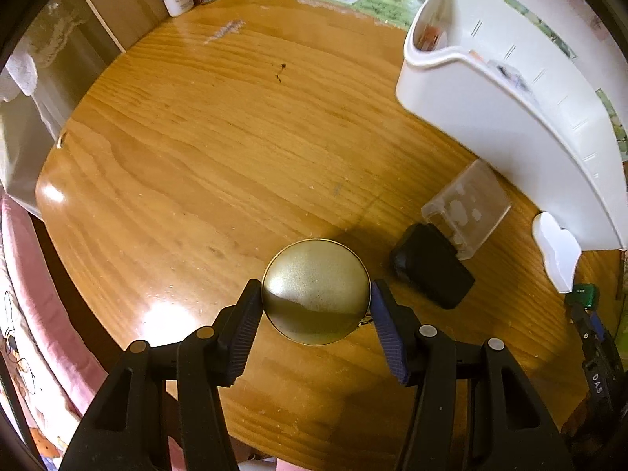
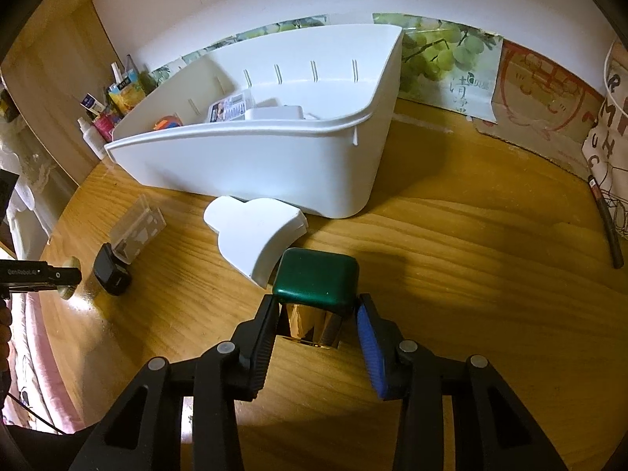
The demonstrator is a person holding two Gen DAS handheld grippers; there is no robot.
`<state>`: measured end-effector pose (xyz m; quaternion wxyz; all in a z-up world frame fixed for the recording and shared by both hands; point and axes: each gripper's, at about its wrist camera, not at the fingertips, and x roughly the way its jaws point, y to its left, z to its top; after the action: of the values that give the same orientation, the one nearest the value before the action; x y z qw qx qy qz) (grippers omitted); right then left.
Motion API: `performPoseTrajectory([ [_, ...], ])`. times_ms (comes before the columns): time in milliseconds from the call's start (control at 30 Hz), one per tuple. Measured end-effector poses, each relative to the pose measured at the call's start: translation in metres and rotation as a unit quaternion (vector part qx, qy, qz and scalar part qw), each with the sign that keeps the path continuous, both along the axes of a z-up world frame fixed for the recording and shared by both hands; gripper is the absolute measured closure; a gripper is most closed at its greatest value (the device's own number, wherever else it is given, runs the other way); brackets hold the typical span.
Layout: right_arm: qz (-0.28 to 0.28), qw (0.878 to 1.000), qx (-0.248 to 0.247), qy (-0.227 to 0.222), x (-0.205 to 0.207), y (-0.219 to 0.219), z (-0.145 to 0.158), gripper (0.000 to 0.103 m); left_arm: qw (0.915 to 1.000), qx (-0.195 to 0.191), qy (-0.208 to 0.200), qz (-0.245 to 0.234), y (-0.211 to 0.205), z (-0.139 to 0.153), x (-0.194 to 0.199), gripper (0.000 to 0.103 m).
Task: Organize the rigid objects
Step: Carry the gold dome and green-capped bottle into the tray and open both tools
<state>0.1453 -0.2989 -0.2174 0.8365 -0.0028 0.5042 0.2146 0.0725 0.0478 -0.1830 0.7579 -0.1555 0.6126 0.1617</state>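
My left gripper (image 1: 316, 302) is shut on a round gold compact (image 1: 316, 291), held just above the wooden table (image 1: 219, 129); it also shows side-on in the right wrist view (image 2: 70, 278). My right gripper (image 2: 316, 312) holds a green-capped gold bottle (image 2: 316, 278) between its jaws; the bottle also shows in the left wrist view (image 1: 583, 296). A white bin (image 2: 274, 165) with several small items inside stands behind. A black box (image 1: 431, 271), a clear plastic case (image 1: 467, 208) and a white heart-shaped box (image 2: 257, 231) lie in front of the bin.
Bottles and packets (image 2: 106, 114) stand at the far left by the wall. A dark pen (image 2: 606, 223) lies at the right table edge beside a printed bag (image 2: 610, 117). Pink cloth (image 1: 35, 294) hangs below the table's left edge.
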Motion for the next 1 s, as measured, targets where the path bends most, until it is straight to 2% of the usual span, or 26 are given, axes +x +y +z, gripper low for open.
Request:
performPoseTrajectory([
  [200, 0.007, 1.0, 0.005, -0.017, -0.006, -0.004, 0.013, 0.063, 0.9997, 0.006, -0.019, -0.01, -0.006, 0.023, 0.001, 0.044],
  [533, 0.023, 0.998, 0.012, -0.054, -0.008, -0.002, 0.048, 0.063, 0.9965, 0.019, -0.057, -0.058, -0.029, 0.058, 0.015, 0.044],
  [1000, 0.019, 0.991, 0.029, -0.126, 0.008, 0.005, 0.102, 0.062, 0.9863, 0.033, -0.098, -0.129, -0.054, 0.107, 0.065, 0.044],
])
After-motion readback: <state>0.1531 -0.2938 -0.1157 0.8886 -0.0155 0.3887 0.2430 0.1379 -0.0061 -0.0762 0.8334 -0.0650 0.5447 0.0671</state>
